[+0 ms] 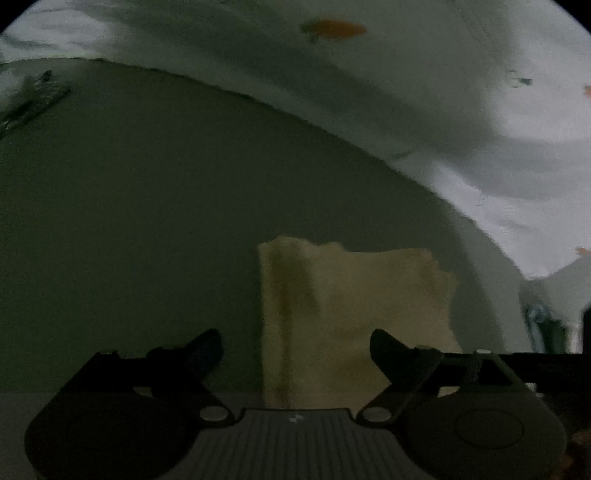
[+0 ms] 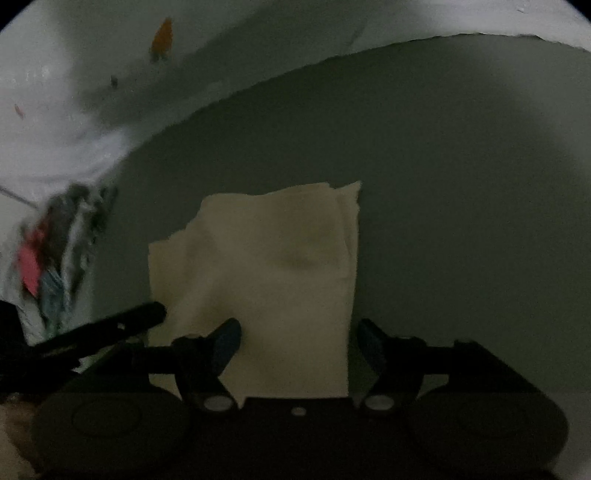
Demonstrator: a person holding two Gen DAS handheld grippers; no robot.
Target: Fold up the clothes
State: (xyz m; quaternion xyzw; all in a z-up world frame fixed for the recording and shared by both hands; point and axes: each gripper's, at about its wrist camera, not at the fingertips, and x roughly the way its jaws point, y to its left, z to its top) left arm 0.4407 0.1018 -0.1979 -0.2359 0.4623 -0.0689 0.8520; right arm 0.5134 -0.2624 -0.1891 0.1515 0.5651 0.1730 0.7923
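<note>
- Lying flat on a dark grey-green surface point(image 1: 129, 221): a small folded cream cloth point(image 1: 351, 302), roughly rectangular, edges a bit ragged, w/ a faint brownish streak down its left part in the left wrist view.
- Left gripper point(image 1: 295, 350): jaws stand wide apart, nothing pinched; the cloth shows thru the gap btwn the two black fingers point(image 1: 201, 350), pads not pressing on it.
- In that view the cloth sits low and a bit right of centre, its right side running behind the right-hand finger.
- Right gripper point(image 2: 299, 339): jaws also wide, no grip; the cloth point(image 2: 266, 277) fills the gap btwn them, the left finger point(image 2: 221, 343) overlapping the cloth's lower edge, the right finger just off its right edge.
- Can't tell whether either finger actually touches the fabric; both pics are dim and soft.
- Top of the cloth in the right wrist view: layered, uneven corners, a shallow crease near the upper right.
- Beyond the curved edge of the surface: a pale sheet point(image 1: 406, 74) w/ small printed motifs, incl. an orange one point(image 1: 336, 28).
- Far left in the right wrist view: a blurred bundle of pink, blue and dark colours point(image 2: 55, 258), too smeared to ID.
- A black finger of the left gripper pokes in at the lower left of the right wrist view, its tip just beside the cloth's left edge.
</note>
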